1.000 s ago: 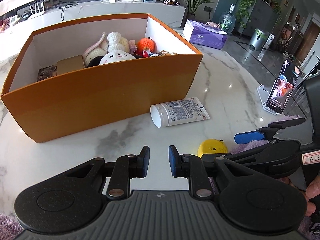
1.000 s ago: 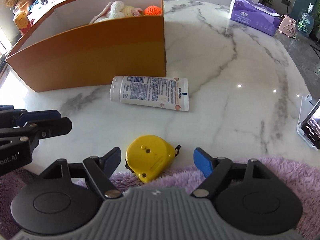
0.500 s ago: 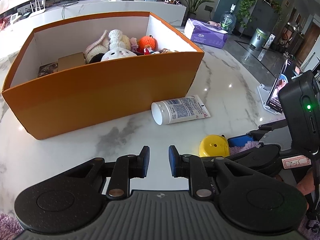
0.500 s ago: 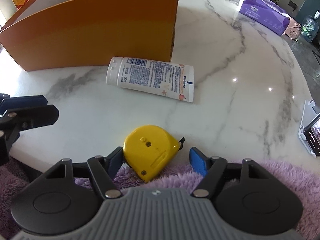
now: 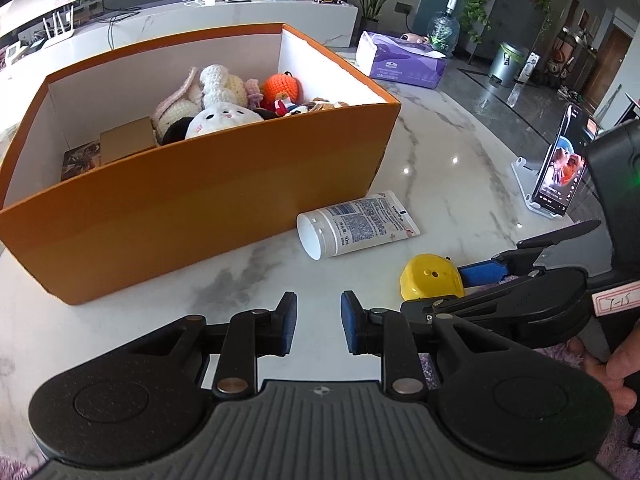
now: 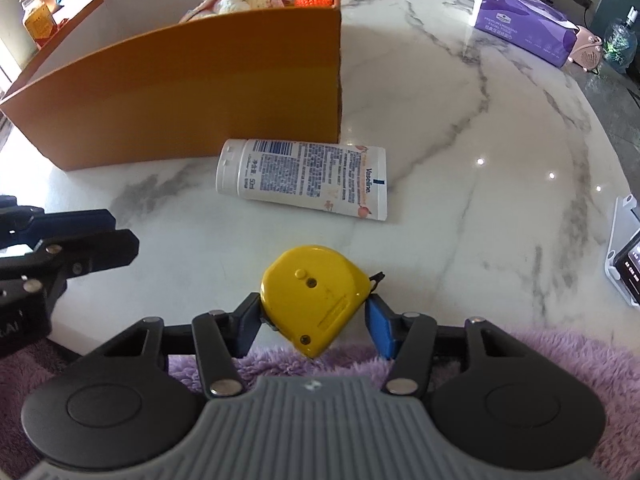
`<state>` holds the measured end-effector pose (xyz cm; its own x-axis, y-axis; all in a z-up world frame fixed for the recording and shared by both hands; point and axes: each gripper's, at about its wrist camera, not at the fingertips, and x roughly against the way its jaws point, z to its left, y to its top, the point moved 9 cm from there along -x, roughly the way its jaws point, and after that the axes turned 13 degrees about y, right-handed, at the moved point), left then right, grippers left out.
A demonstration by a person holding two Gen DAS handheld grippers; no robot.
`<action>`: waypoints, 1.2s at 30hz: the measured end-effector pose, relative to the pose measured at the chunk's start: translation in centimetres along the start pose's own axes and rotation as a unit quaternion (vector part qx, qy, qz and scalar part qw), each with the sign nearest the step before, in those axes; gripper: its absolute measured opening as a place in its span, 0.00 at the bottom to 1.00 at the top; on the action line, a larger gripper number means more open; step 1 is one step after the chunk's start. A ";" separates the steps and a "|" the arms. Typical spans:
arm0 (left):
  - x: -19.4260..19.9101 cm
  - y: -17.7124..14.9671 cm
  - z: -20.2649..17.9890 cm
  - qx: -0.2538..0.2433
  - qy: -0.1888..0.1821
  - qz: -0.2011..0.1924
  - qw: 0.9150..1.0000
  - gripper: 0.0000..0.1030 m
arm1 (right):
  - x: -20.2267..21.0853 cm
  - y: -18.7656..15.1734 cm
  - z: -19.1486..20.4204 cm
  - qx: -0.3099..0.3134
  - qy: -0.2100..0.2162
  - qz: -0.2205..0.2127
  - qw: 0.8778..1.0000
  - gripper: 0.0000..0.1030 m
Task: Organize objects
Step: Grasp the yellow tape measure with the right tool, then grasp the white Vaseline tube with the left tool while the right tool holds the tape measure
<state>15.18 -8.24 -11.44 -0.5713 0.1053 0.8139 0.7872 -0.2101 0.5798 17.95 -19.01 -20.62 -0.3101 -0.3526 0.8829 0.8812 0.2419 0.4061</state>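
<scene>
A yellow tape measure (image 6: 316, 300) lies at the table's near edge, partly on a purple fluffy mat (image 6: 520, 352). My right gripper (image 6: 314, 306) straddles it with its jaws closing, and both pads touch the tape measure's sides. In the left wrist view the tape measure (image 5: 430, 278) shows just right of my left gripper (image 5: 316, 312). That gripper's jaws are opening a little, with nothing between them. A white lotion tube (image 6: 308, 178) lies flat in front of the orange box (image 6: 180, 92), which holds several plush toys.
A purple tissue pack (image 6: 524, 24) sits far right on the marble table (image 6: 460, 128). At the right edge a phone on a stand (image 5: 560, 176) plays a video. A hand (image 5: 618, 364) holds the right gripper's handle. Bare marble lies between the tube and my left gripper.
The right jaws have narrowed from wide apart until they meet the yellow tape measure's sides. The left jaws have parted slightly. Neither hand has shifted much.
</scene>
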 end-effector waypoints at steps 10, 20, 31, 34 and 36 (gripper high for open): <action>-2.3 4.0 -2.4 -0.107 0.002 -0.042 0.993 0.35 | 2.4 5.8 -3.6 0.002 -0.037 -0.042 0.998 0.56; -5.6 3.8 -6.3 -0.292 0.037 -0.058 0.954 0.50 | 0.4 6.5 -6.1 -0.049 0.003 -0.045 0.998 0.56; -7.2 2.1 -6.3 -0.277 0.035 -0.005 0.960 0.58 | -0.6 6.4 -5.8 -0.048 0.017 -0.035 0.998 0.57; -6.9 1.3 -6.0 -0.256 0.017 0.013 0.966 0.55 | -0.8 6.4 -5.7 -0.050 0.024 -0.032 0.998 0.56; -6.5 0.8 -5.8 -0.243 0.010 0.015 0.970 0.55 | -1.0 6.3 -5.6 -0.049 0.026 -0.028 0.998 0.56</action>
<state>18.14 -14.74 -16.52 -0.5584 0.0741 0.8263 0.6041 -0.6462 0.4662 25.78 -22.22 -20.24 -0.3431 -0.4110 0.8446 0.8942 0.1324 0.4276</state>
